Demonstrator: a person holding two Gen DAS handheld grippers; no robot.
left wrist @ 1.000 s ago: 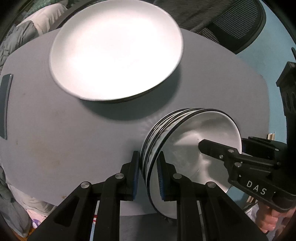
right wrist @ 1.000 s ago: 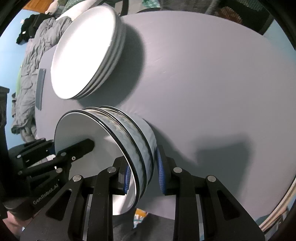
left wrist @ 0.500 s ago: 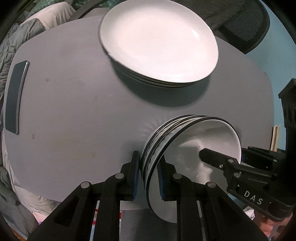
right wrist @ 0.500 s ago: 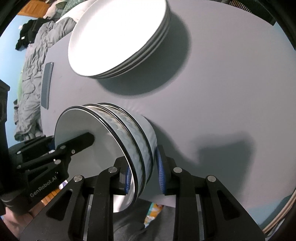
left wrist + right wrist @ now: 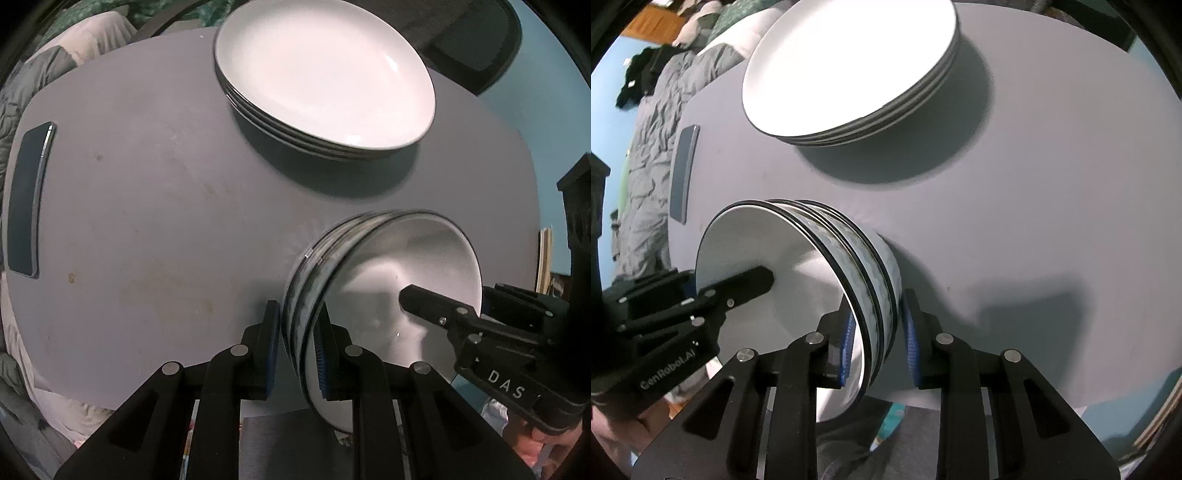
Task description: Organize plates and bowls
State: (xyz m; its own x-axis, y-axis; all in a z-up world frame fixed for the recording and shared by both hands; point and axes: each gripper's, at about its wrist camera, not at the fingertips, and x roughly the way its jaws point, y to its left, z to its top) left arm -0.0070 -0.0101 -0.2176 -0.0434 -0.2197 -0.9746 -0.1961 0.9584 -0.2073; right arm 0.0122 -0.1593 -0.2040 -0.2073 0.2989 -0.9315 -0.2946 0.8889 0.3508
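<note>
Both grippers are clenched on one nested stack of bowls (image 5: 380, 295), carried over the near edge of the grey table (image 5: 155, 221). The left gripper (image 5: 295, 350) has its jaws pinching the rim on one side, the right gripper (image 5: 877, 343) pinching the opposite rim, so the bowls hang between them. Over the last second the stack of white plates (image 5: 325, 77) has slid from the left of the left wrist view towards its right, while the grip itself looks unchanged. I'd guess the bowls are being carried to a spot beside the plates. A dark phone (image 5: 26, 199) lies off to the left.
</note>
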